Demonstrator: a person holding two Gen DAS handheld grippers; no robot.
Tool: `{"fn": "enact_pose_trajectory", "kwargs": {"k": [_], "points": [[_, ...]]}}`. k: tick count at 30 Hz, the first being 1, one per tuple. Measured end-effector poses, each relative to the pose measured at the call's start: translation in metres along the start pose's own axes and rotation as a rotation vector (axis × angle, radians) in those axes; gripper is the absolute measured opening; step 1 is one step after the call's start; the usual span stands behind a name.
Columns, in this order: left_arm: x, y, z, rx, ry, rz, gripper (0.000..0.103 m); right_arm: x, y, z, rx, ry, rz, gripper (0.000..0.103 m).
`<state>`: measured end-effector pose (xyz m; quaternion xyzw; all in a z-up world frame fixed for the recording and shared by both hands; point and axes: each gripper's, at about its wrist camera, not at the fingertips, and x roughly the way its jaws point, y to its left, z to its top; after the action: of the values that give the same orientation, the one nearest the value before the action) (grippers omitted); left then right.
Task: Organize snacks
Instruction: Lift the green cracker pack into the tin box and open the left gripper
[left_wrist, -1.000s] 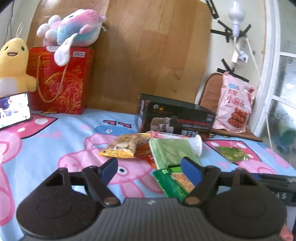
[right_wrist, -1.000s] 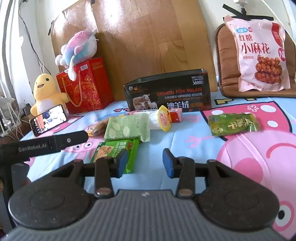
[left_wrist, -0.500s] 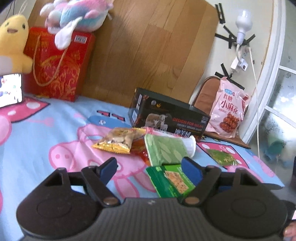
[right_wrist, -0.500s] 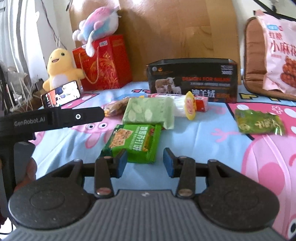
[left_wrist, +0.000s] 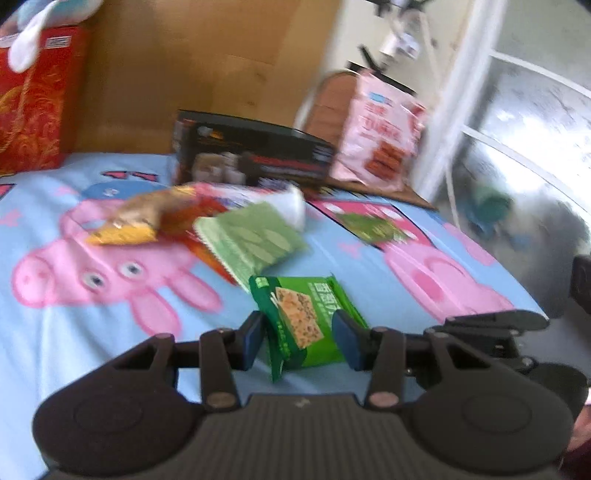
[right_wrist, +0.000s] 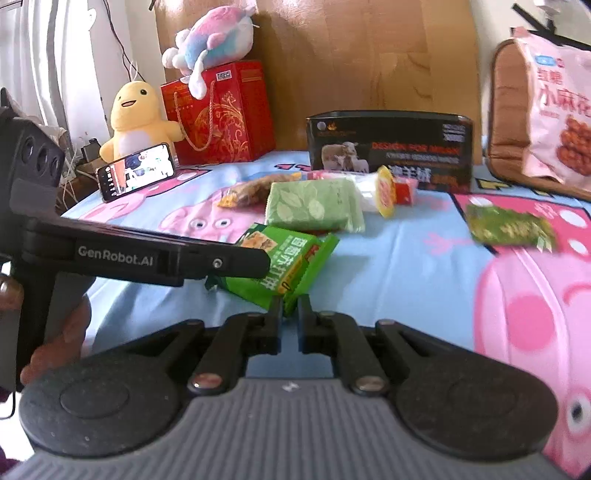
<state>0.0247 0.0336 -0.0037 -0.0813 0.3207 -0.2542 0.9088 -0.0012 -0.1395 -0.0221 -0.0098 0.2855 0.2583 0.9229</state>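
Observation:
A green cracker packet (left_wrist: 299, 314) lies on the blue cartoon-pig sheet (left_wrist: 74, 332) and sits between the blue pads of my left gripper (left_wrist: 300, 341), whose jaws are closing against its two sides. In the right wrist view the same packet (right_wrist: 280, 258) has its near sealed edge pinched in my right gripper (right_wrist: 290, 314), whose jaws are closing and stand almost together. The left gripper's finger (right_wrist: 236, 264) reaches the packet from the left. Behind it lie a pale green packet (right_wrist: 314, 206), a yellow-brown snack bag (right_wrist: 251, 194) and a yellow-lidded cup (right_wrist: 384, 192).
A black box (right_wrist: 388, 144) stands behind the snacks, a small dark green packet (right_wrist: 509, 229) to the right and a big pink bag (right_wrist: 561, 122) at the far right. At the back left are a red gift bag (right_wrist: 221, 114), plush toys and a propped phone (right_wrist: 136, 177).
Both grippers went from open to closed. The left one came forward until the green cracker packet sat between its pads. The right one closed on the packet's near edge.

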Motion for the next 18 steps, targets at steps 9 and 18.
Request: {"fn": "enact_pose_trajectory", "kwargs": {"k": [9,18], "points": [[-0.032,-0.027,-0.039,-0.107,0.008,-0.128,0.06,-0.06,0.007,-0.039,0.044,-0.022,-0.01,0.016],[-0.041,-0.022,-0.019,-0.104,-0.015,-0.073,0.064,-0.055,0.021,-0.042,-0.037,-0.064,-0.054,0.053]]}}
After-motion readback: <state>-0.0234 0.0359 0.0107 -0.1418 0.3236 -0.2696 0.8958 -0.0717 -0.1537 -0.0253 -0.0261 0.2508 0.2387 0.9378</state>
